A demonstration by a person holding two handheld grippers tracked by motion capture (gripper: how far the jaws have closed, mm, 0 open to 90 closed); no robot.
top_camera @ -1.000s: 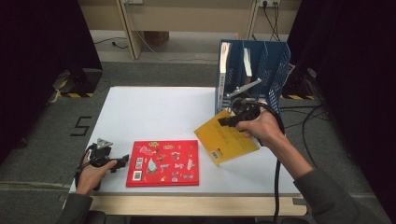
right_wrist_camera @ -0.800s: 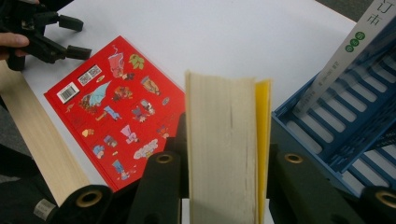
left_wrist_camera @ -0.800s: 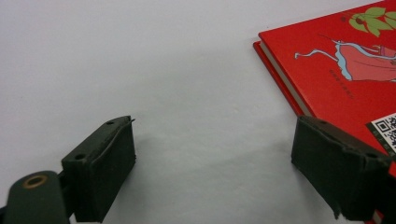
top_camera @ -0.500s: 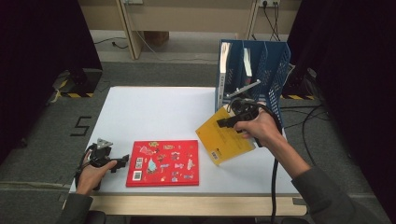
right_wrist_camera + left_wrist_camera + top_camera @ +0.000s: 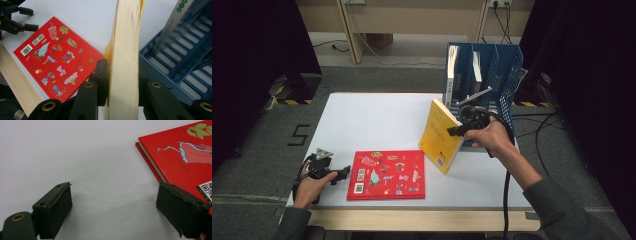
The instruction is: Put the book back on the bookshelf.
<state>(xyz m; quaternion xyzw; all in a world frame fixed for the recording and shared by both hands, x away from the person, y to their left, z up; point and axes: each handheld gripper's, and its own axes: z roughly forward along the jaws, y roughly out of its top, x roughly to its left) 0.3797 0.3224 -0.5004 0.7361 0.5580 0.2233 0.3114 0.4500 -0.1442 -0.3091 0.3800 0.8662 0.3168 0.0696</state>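
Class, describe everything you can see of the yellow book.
The yellow book is a thick paperback, it seems, with a plain yellow cover and cream page edges. It stands tilted on one lower corner on the white table, beside the blue file rack. The right gripper clamps its block of pages, one jaw on each cover.

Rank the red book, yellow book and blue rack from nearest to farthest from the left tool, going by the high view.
From the left tool:
1. Red book, flat on the table beside it.
2. Yellow book, held up past the red one.
3. Blue rack, at the table's far right.
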